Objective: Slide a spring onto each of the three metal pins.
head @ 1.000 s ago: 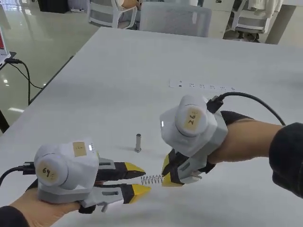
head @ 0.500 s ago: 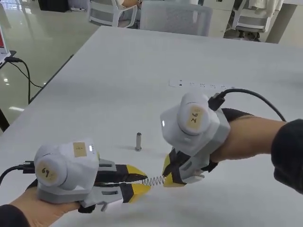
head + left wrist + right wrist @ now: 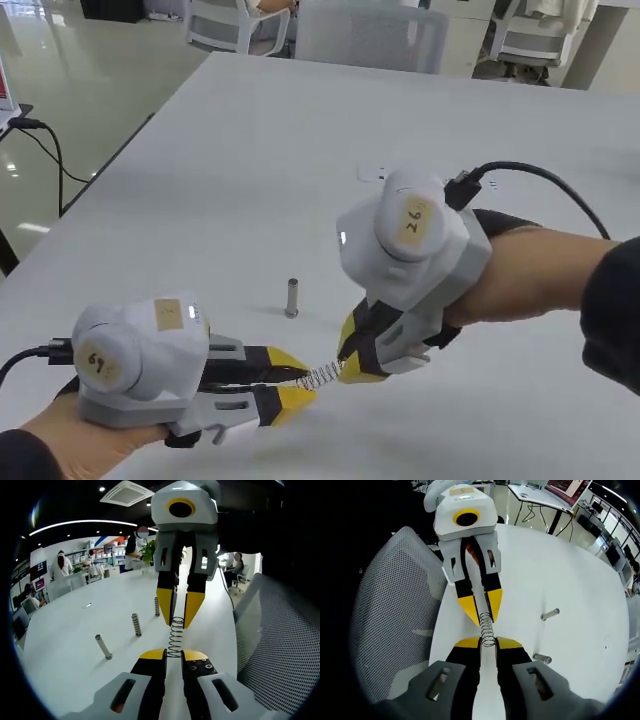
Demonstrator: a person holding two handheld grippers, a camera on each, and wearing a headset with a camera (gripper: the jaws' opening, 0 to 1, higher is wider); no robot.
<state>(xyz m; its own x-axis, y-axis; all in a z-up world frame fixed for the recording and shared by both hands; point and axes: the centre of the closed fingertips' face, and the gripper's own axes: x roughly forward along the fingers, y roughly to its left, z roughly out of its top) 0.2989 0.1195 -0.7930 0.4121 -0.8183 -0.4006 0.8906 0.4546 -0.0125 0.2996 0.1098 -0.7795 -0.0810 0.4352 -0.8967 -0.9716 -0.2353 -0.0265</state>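
A small steel spring hangs level just above the white table, stretched between my two grippers. My left gripper is shut on its left end, and the spring runs up from the yellow tips. My right gripper is shut on the other end; its own view has the spring leading away to the left gripper. One bare metal pin stands upright beyond the spring, also seen as the bare pin and bare pin. Two pins carry springs.
A white power strip lies further back on the table, partly behind my right gripper. Grey mesh chairs stand at the far edge. The table's left edge drops to the floor, where a black cable runs.
My left gripper's jaws, apart a second ago, have come together on the spring's left end. My right gripper has lifted and tilted a little, so the spring now slants slightly.
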